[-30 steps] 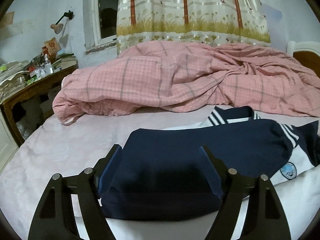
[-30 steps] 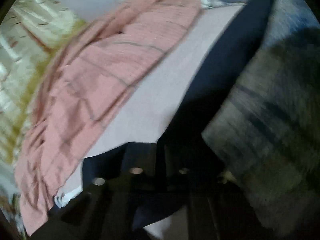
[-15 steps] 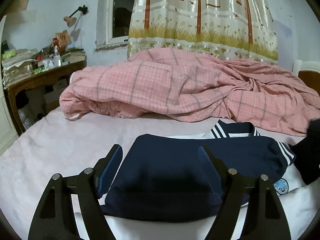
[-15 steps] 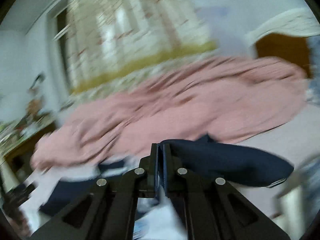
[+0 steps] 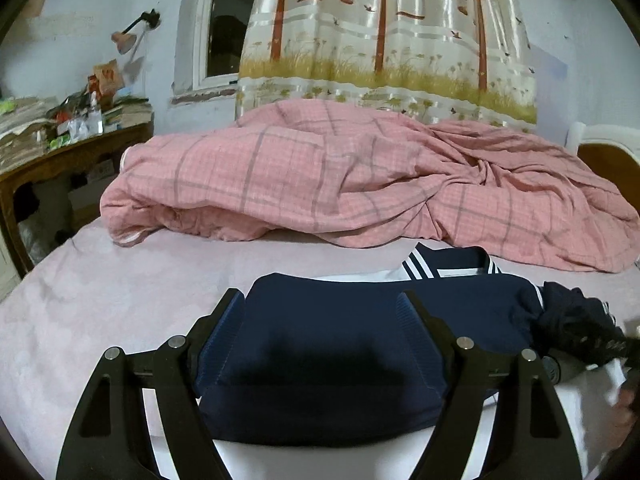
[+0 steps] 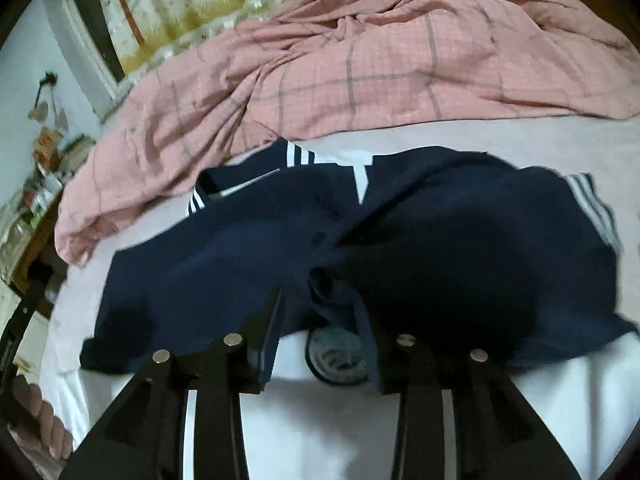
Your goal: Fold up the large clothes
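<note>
Navy-and-white garment point(image 6: 280, 248) on bed point(image 5: 120, 280); left hand-held gripper point(image 5: 324, 308) apart; right hand-held gripper point(image 6: 320, 308) just opening, holding nothing

The left wrist camera sits low and close over the bed point(image 5: 100, 300), looking across it to the curtain point(image 5: 384, 40) and window. The right wrist camera looks more steeply down, very near. Both see the navy and white garment point(image 5: 340, 344) and the pink quilt point(image 6: 360, 60).

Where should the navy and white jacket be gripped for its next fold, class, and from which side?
Probably at the white hem of the jacket, coming from the near side: both navy sleeves already lie folded across the chest, and that near edge lies flat, facing the open right gripper.
</note>
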Available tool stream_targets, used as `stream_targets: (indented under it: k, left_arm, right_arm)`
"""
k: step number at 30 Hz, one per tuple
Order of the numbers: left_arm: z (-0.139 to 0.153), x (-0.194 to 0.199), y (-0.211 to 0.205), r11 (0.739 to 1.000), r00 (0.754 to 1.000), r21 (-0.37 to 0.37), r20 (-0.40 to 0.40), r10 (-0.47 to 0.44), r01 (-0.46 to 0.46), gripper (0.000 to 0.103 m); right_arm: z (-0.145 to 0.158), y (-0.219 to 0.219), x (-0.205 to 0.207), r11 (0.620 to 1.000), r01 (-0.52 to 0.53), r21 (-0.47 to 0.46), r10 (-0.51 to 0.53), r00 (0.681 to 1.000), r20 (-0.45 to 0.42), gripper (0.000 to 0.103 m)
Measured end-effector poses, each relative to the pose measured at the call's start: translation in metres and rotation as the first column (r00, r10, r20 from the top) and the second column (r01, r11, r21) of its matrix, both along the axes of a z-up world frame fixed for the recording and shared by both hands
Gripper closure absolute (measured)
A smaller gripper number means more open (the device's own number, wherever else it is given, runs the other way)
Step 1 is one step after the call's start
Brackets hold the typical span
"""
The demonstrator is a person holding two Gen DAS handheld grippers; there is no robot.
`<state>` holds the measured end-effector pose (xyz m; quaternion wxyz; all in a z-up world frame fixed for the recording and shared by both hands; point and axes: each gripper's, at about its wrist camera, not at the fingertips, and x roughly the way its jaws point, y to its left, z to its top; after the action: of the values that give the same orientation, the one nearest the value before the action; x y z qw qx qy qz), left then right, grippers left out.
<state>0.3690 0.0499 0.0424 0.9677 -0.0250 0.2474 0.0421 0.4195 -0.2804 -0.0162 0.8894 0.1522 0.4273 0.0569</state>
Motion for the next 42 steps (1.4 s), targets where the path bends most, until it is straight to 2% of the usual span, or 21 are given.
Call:
stream_targets:
  k: [2, 4, 8, 10, 12, 15, 17, 19, 21, 22, 24, 26, 27, 28, 29, 30, 31, 33, 35, 39, 42]
  left_arm:
    - [0.002, -0.003, -0.004, 1.0, 1.0, -0.002, 0.015, -0.017, 0.017, 0.026]
    - [0.005, -0.01, -0.015, 0.999, 0.998, 0.021, 0.033, -0.048, 0.047, 0.026]
    - [0.009, -0.032, -0.055, 0.982, 0.992, 0.18, 0.097, -0.08, 0.062, 0.025]
    - [0.007, -0.041, -0.075, 0.967, 0.988, 0.244, 0.121, -0.1, 0.068, 0.023]
    - [0.004, -0.046, -0.092, 0.954, 0.985, 0.289, 0.124, -0.123, 0.083, 0.022]
    - [-0.001, -0.044, -0.104, 0.94, 0.99, 0.33, 0.082, -0.114, 0.081, 0.022]
    - [0.0, -0.041, -0.1, 0.952, 0.991, 0.292, 0.066, -0.116, 0.092, 0.022]
    - [0.003, -0.039, -0.091, 0.966, 0.992, 0.243, 0.063, -0.108, 0.09, 0.022]
    - [0.007, -0.038, -0.081, 0.975, 0.993, 0.206, 0.069, -0.096, 0.08, 0.022]
    - [0.008, -0.038, -0.078, 0.979, 0.993, 0.19, 0.069, -0.092, 0.077, 0.022]
    - [0.01, -0.037, -0.071, 0.985, 0.994, 0.153, 0.062, -0.091, 0.081, 0.022]
    - [0.011, -0.037, -0.068, 0.988, 0.994, 0.125, 0.056, -0.097, 0.089, 0.022]
    - [0.011, -0.037, -0.067, 0.989, 0.992, 0.105, 0.052, -0.113, 0.107, 0.022]
    - [0.011, -0.037, -0.065, 0.988, 0.99, 0.079, 0.046, -0.136, 0.133, 0.022]
    - [0.011, -0.036, -0.063, 0.986, 0.986, 0.041, 0.036, -0.165, 0.164, 0.022]
    - [0.01, -0.035, -0.061, 0.982, 0.981, 0.006, 0.024, -0.191, 0.191, 0.022]
    - [0.009, -0.035, -0.061, 0.979, 0.979, -0.012, 0.021, -0.204, 0.204, 0.022]
    - [0.011, -0.037, -0.063, 0.98, 0.979, 0.007, 0.036, -0.201, 0.201, 0.022]
    - [0.015, -0.042, -0.068, 0.98, 0.979, 0.052, 0.059, -0.194, 0.191, 0.022]
    - [0.02, -0.051, -0.077, 0.974, 0.973, 0.104, 0.1, -0.209, 0.199, 0.022]
    - [0.021, -0.053, -0.083, 0.965, 0.965, 0.123, 0.1, -0.243, 0.23, 0.022]
  right_arm:
    - [0.015, -0.01, -0.009, 0.999, 0.005, -0.034, -0.004, 1.0, 0.014, 0.062]
    - [0.037, -0.026, -0.022, 0.999, 0.022, -0.04, -0.02, 0.999, 0.036, 0.051]
    - [0.076, -0.069, -0.041, 0.998, -0.022, 0.058, 0.017, 0.995, 0.094, 0.049]
    - [0.089, -0.101, -0.053, 0.997, 0.033, 0.065, -0.042, 0.989, 0.143, 0.042]
    - [0.09, -0.135, -0.057, 0.987, 0.16, 0.023, -0.162, 0.973, 0.165, 0.037]
    - [0.064, -0.172, -0.045, 0.96, 0.281, 0.001, -0.28, 0.956, 0.084, 0.037]
    - [0.023, -0.2, -0.028, 0.942, 0.327, 0.078, -0.323, 0.945, -0.061, 0.037]
    - [-0.006, -0.218, -0.019, 0.909, 0.392, 0.143, -0.373, 0.916, -0.146, 0.037]
    - [-0.033, -0.234, -0.017, 0.842, 0.492, 0.221, -0.451, 0.867, -0.214, 0.037]
    - [-0.042, -0.237, -0.017, 0.822, 0.508, 0.259, -0.457, 0.858, -0.234, 0.037]
    - [-0.052, -0.243, -0.016, 0.797, 0.496, 0.344, -0.446, 0.868, -0.218, 0.037]
    - [-0.051, -0.241, -0.011, 0.816, 0.465, 0.343, -0.42, 0.885, -0.201, 0.036]
    - [-0.052, -0.238, -0.006, 0.839, 0.421, 0.345, -0.373, 0.906, -0.198, 0.042]
    - [-0.056, -0.236, -0.002, 0.845, 0.389, 0.366, -0.333, 0.92, -0.209, 0.061]
    - [-0.061, -0.239, -0.002, 0.837, 0.378, 0.396, -0.309, 0.923, -0.229, 0.068]
    - [-0.067, -0.241, 0.0, 0.819, 0.38, 0.43, -0.292, 0.921, -0.257, 0.083]
    - [-0.066, -0.24, 0.0, 0.825, 0.378, 0.42, -0.294, 0.922, -0.253, 0.089]
    - [-0.041, -0.23, -0.003, 0.87, 0.363, 0.332, -0.33, 0.931, -0.153, 0.091]
    - [-0.01, -0.214, -0.013, 0.902, 0.303, 0.306, -0.311, 0.95, -0.023, 0.092]
    - [0.047, -0.17, -0.028, 0.94, 0.101, 0.325, -0.172, 0.965, 0.197, 0.092]
    - [0.075, -0.131, -0.036, 0.948, -0.04, 0.316, -0.058, 0.954, 0.293, 0.092]
